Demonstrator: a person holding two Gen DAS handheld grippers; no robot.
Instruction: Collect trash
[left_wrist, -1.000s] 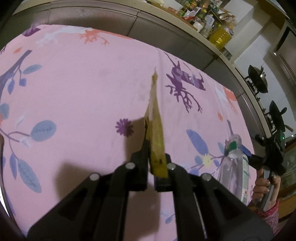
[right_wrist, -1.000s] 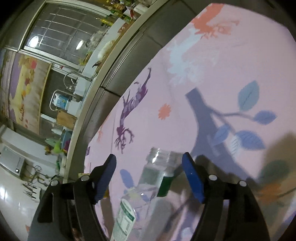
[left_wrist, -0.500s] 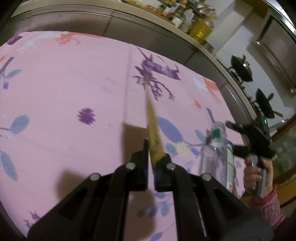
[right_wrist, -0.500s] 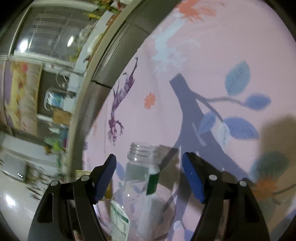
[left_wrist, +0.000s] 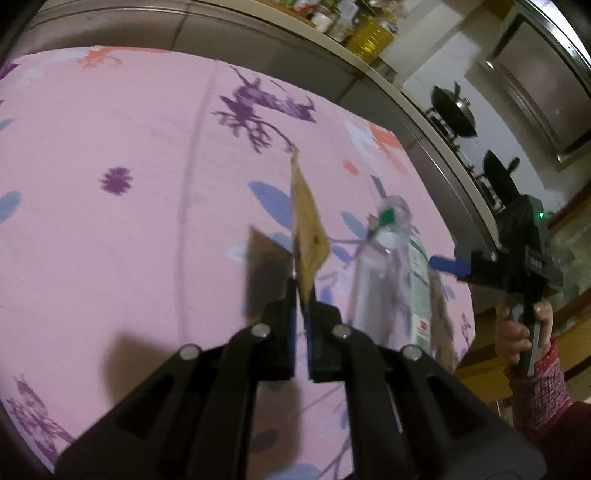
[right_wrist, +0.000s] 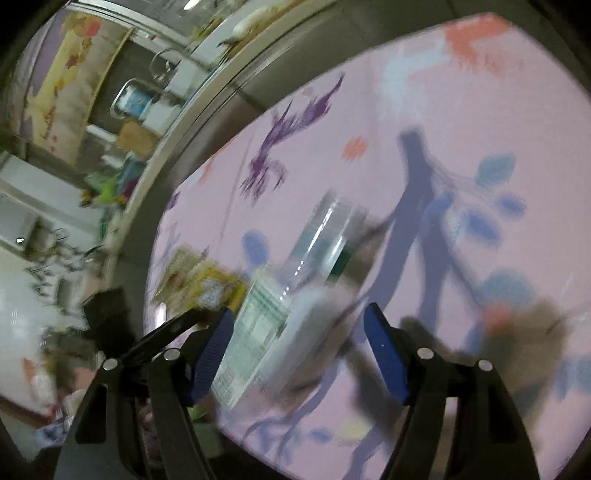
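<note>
Left gripper (left_wrist: 302, 295) pressed together on the lower end of a yellow-brown wrapper (left_wrist: 306, 230), held edge-on above the pink floral tablecloth (left_wrist: 129, 240) on the counter, toward its right edge. Just right of the wrapper, a clear plastic bottle (left_wrist: 391, 280) with white-and-green label, neck pointing away. Right gripper (right_wrist: 299, 343) spread wide around the blurred bottle (right_wrist: 280, 306), blue pads (right_wrist: 384, 354) on either side; contact with the bottle not discernible.

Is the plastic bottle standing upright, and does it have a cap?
Upright on the tablecloth; the bottle shows an open neck, so no cap.
</note>
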